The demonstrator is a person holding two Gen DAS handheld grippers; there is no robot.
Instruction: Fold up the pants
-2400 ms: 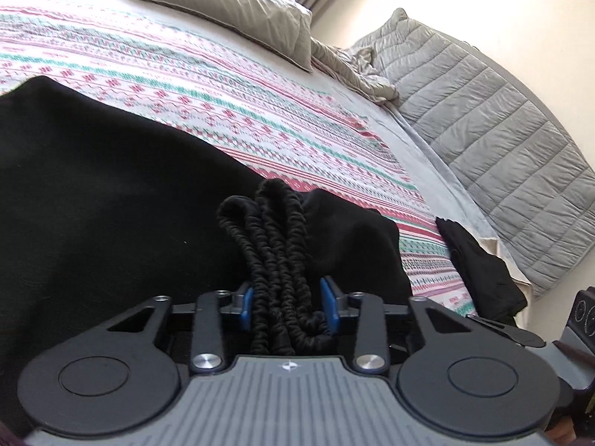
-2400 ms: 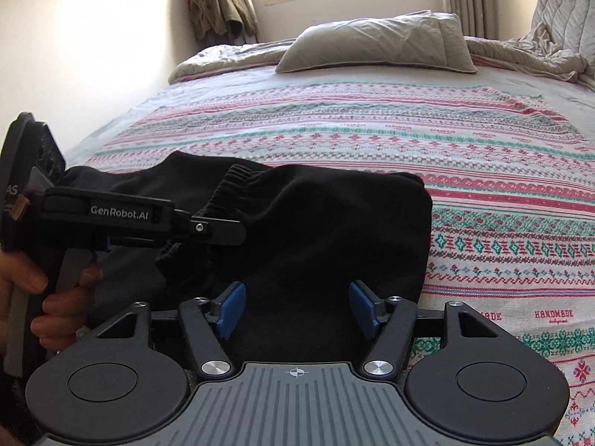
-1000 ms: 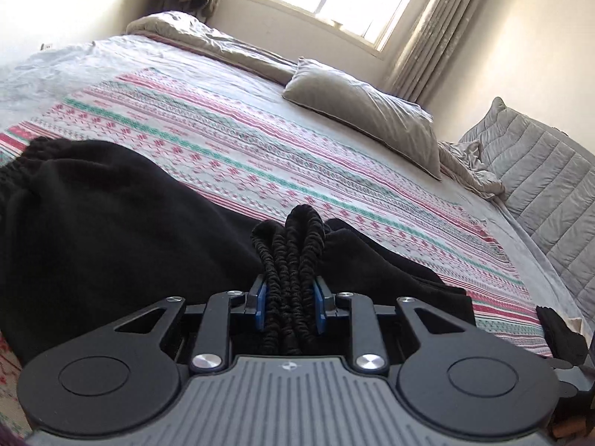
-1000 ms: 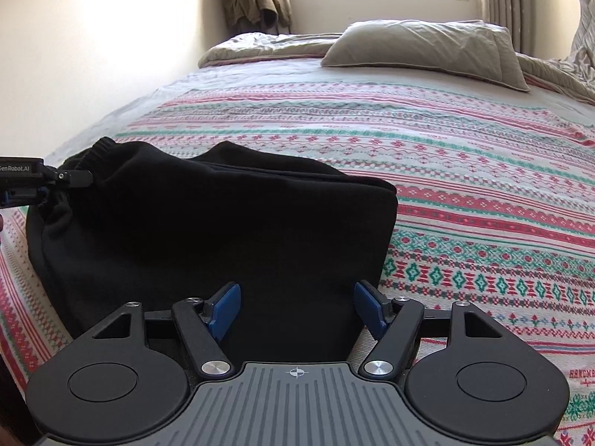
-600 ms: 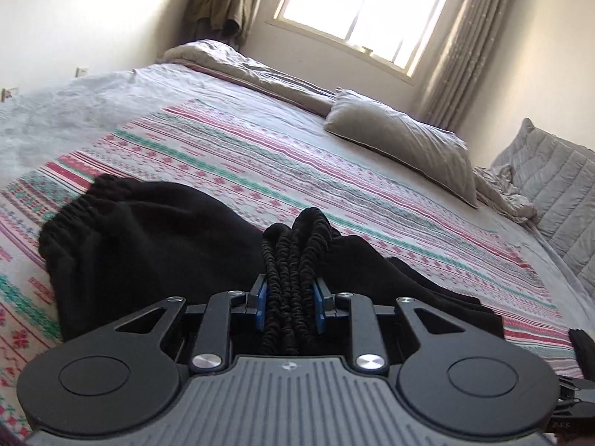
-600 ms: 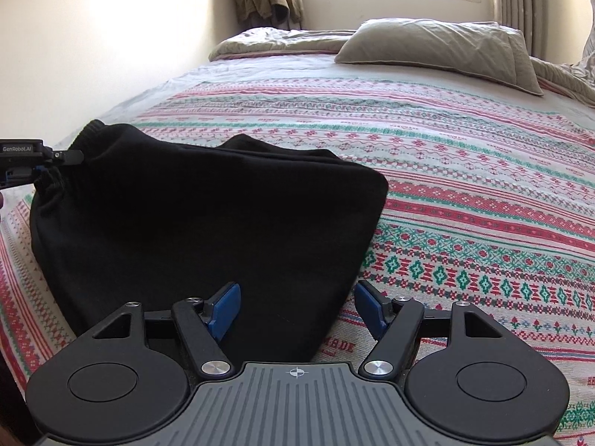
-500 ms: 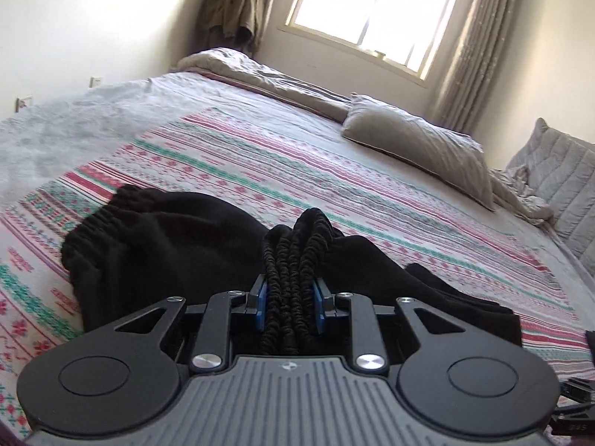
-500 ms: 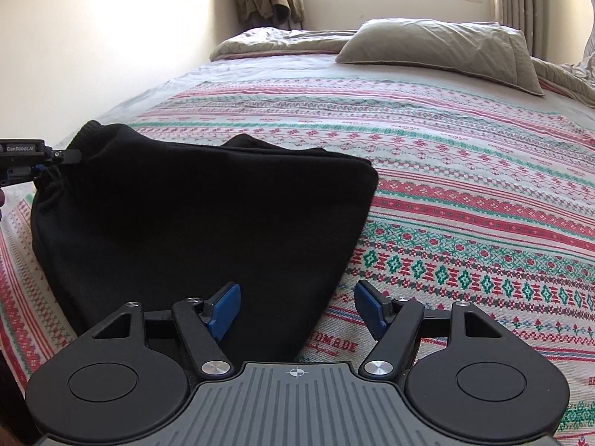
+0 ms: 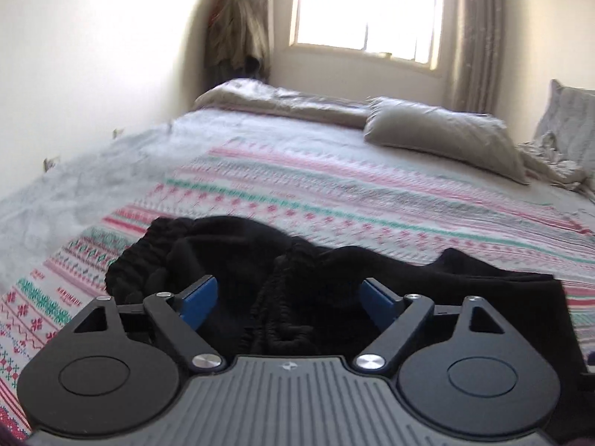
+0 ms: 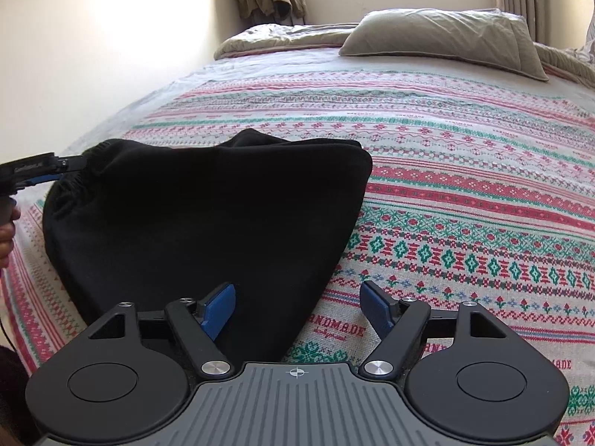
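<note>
We are looking at the black pants (image 10: 208, 219) lying folded on the striped blanket (image 10: 465, 193) near the bed's edge. Our left gripper (image 9: 288, 297) is sitting wide apart over the bunched waistband (image 9: 275, 316), holding nothing. Our right gripper (image 10: 299, 306) is wide apart too, hanging over the pants' near corner.

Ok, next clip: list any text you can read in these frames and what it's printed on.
"HANDMADE" with its first letter hidden, woven into the bedspread, by the right gripper.
Script line under it: too small to read.
"...MADE" again at the right, partly hidden.
Small words in upper bands: too small to read.
Label on the left gripper: blurred, unreadable.
</note>
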